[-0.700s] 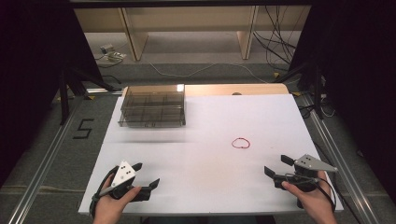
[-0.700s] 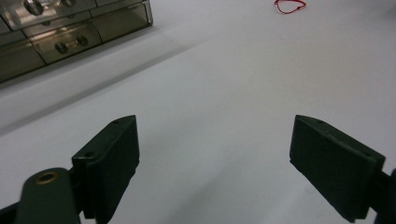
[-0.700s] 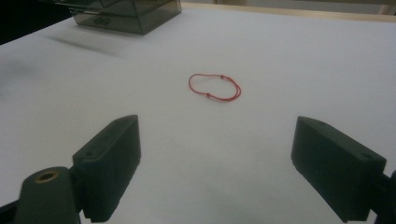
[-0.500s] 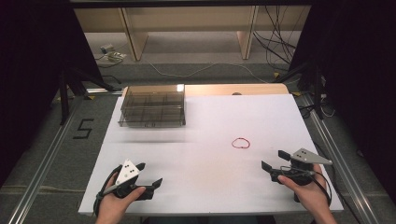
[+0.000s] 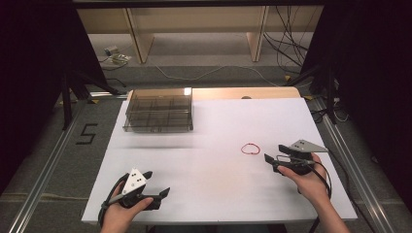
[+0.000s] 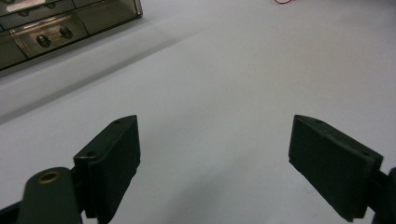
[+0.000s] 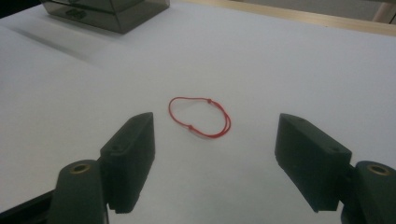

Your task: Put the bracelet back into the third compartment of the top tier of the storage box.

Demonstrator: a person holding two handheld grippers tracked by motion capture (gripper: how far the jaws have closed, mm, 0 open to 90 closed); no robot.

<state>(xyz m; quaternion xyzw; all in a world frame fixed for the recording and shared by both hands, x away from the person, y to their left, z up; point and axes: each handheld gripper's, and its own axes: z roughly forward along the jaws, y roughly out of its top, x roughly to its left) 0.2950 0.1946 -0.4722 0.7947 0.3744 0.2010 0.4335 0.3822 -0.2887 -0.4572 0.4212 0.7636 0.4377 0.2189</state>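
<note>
The right gripper has its jaws wide apart and holds nothing. A red string loop lies on the white table just ahead of it. The left gripper is wide too, holding nothing, low near the front edge.

White counter, wooden strip along far edge. On it: smoky clear compartment box at far left; red string loop right of centre, well apart.

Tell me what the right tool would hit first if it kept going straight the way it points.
Likely the red string loop: it lies flat on the white table just ahead of the open right tool, roughly centred between its jaws. How far ahead is hard to judge.
</note>
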